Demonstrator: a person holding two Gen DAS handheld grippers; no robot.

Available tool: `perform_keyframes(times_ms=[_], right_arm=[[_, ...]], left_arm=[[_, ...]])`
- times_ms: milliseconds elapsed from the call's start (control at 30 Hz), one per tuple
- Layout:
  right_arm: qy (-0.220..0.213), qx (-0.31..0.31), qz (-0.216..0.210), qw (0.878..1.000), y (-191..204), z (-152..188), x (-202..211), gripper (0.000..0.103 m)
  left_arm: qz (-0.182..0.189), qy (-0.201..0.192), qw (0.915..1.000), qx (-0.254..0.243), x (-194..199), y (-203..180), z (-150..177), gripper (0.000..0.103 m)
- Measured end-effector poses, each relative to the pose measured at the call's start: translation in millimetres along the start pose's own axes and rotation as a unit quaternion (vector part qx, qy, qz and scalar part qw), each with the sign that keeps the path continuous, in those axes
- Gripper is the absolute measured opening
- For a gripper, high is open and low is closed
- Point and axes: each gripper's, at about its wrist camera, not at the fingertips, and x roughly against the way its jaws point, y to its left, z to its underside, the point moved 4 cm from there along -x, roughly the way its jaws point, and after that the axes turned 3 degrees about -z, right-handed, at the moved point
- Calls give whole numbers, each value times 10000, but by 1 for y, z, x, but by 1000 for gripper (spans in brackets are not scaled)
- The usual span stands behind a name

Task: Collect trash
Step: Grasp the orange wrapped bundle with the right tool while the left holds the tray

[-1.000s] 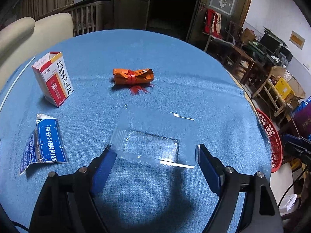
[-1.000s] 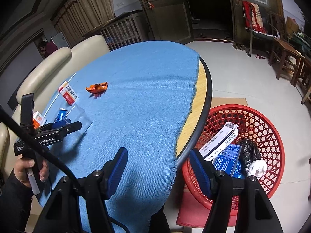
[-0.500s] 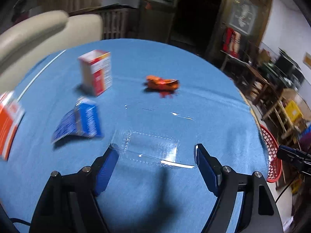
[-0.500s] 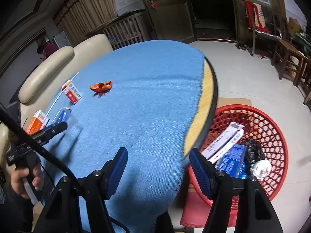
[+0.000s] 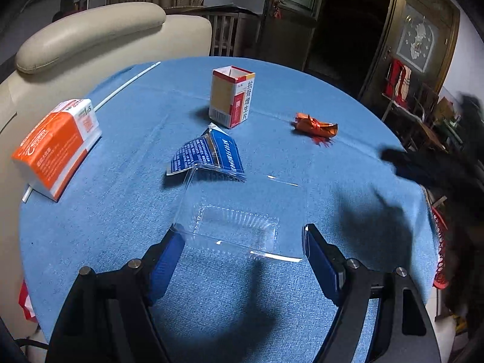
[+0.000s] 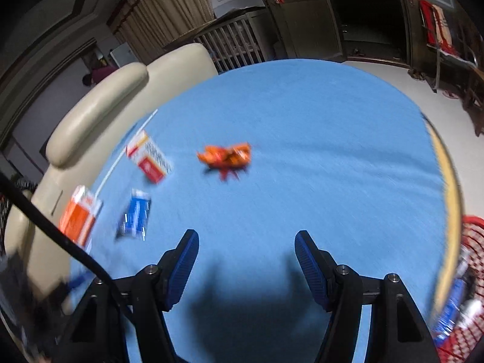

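Both tongs stand with their blue-padded fingers spread wide apart. From the left wrist camera, the left gripper (image 5: 243, 240) has a clear plastic tray (image 5: 240, 216) lying on the blue tablecloth (image 5: 121, 205) between its fingertips; whether the pads touch the tray's edges cannot be told. Just beyond the tray lies a flattened blue packet (image 5: 208, 154), its near edge under the tray's far rim. Farther off stands an open red and white box (image 5: 231, 99), upright, with a crumpled orange wrapper (image 5: 316, 125) to its right and an orange and white carton (image 5: 57, 145) lying at the far left.

Only the right wrist camera shows the right gripper (image 6: 246, 246), holding nothing above bare cloth. Its picture is motion-blurred, and the tray cannot be made out there. It alone shows the red basket (image 6: 467, 272) at the right edge, below the table rim, with some trash inside.
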Motion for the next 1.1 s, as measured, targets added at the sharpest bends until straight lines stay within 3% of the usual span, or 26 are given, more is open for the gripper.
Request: perform_keyframes(times_ms=[167, 433, 833, 867, 933, 1100], right_arm=[[-25, -105, 228, 9997, 20, -40, -54, 70], [97, 420, 691, 9967, 50, -65, -115, 70], [216, 774, 953, 9922, 50, -77, -147, 69], [259, 802, 946, 9919, 51, -76, -151, 66], [229, 877, 977, 9911, 49, -74, -150, 47], [262, 859, 748, 9931, 43, -66, -135, 46]], left_arm=[[31, -40, 10000, 64, 1, 6, -1, 80], [91, -26, 9997, 230, -3, 21, -8, 80], [142, 79, 9994, 294, -15, 26, -11, 80], [138, 90, 9994, 291, -16, 26, -11, 80], [127, 98, 9994, 294, -17, 26, -12, 80], [108, 111, 9994, 323, -15, 24, -13, 80]])
